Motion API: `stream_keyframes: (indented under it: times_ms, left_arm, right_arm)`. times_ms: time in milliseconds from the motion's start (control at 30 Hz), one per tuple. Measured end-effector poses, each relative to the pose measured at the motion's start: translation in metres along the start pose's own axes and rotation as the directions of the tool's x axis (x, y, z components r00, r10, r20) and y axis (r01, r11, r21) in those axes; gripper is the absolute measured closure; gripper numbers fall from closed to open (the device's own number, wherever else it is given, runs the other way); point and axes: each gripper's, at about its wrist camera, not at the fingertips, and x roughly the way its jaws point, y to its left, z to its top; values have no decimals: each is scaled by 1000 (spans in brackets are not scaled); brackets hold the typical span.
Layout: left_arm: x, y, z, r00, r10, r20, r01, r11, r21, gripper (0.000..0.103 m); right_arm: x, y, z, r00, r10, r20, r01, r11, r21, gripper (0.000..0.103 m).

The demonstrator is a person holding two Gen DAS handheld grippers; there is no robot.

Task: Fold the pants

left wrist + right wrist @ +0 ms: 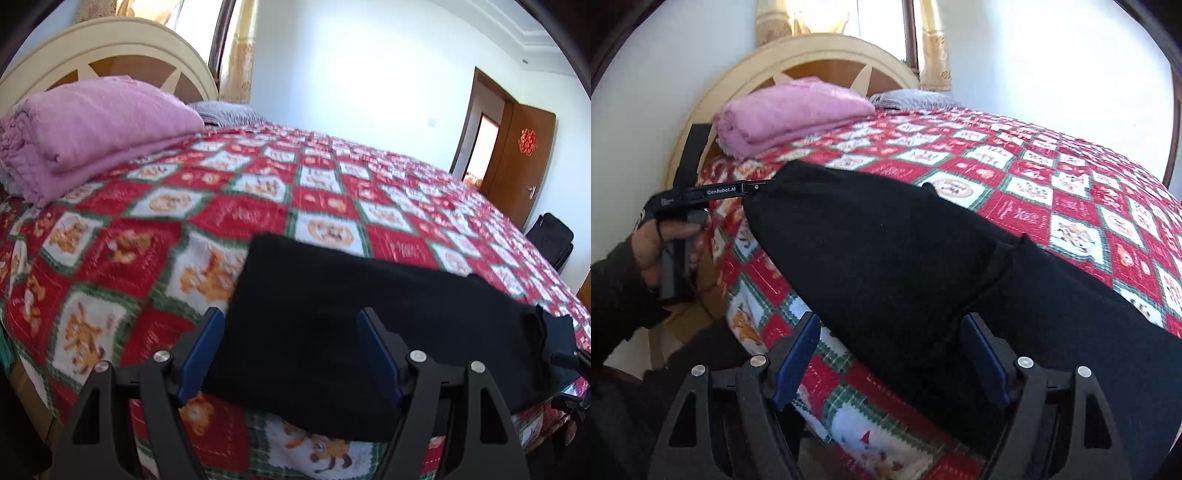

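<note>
left gripper [290,319] open, right gripper [890,325] open

White walls [369,74], sunlit window w/ gold curtain [240,55], cream headboard [110,40], open wood door [517,162].

I count one pair of black pants [369,332] on one quilt [258,206]. One pink blanket [85,136] is folded by one headboard [110,40], with one grey pillow [225,110] beside it. One door [517,162] stands open, one black bag [550,236] near it. I have two claws: left [291,354], right [894,362], two blue fingers on each.
</note>
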Motion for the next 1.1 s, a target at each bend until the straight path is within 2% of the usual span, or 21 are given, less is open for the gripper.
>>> stream_keyframes:
  times_ms: [67, 200, 267, 433, 567, 700, 800, 900, 1000, 1033, 1100]
  left_arm:
    - [3, 8, 2, 1000, 15, -12, -16, 1000, -16, 26]
    - [22, 19, 2, 998, -29, -64, 25, 998, -59, 28]
    - [31, 21, 1, 995, -59, -81, 53, 996, -76, 35]
    - [32, 18, 0, 995, -71, -75, 65, 995, -79, 38]
    - [31, 24, -2, 994, -85, -74, 77, 992, -101, 48]
    - [21, 20, -3, 996, -61, -72, 55, 995, -87, 56]
    - [24, 19, -3, 995, -48, -84, 43, 997, -65, 54]
    - [36, 28, -1, 992, -85, -96, 75, 992, -98, 43]
    - [40, 24, 1, 992, -82, -98, 75, 995, -70, 40]
    - [41, 20, 2, 991, -74, -110, 69, 997, -47, 41]
    - [37, 16, 3, 990, -68, -121, 66, 998, -23, 54]
  right_arm:
    - [-4, -5, -2, 1000, 4, 11, -4, 1000, 29, 22]
    - [-6, -10, 0, 999, -20, 28, 19, 998, 59, 22]
    - [-6, -12, -1, 999, -23, 28, 21, 997, 70, 22]
    - [-5, -14, -5, 999, -41, 22, 39, 996, 80, 22]
    - [-4, -16, -5, 999, -47, 22, 45, 995, 93, 22]
    - [-7, -21, -6, 998, -65, 27, 61, 991, 116, 22]
    - [-6, -26, -6, 997, -70, 23, 66, 988, 143, 22]
    - [-4, -30, -8, 997, -74, 13, 71, 983, 170, 22]
    - [-4, -33, -9, 996, -84, 12, 80, 980, 184, 22]
    - [-4, -34, -9, 996, -87, 15, 83, 979, 188, 22]
    - [-6, -35, -9, 996, -93, 19, 87, 977, 193, 22]
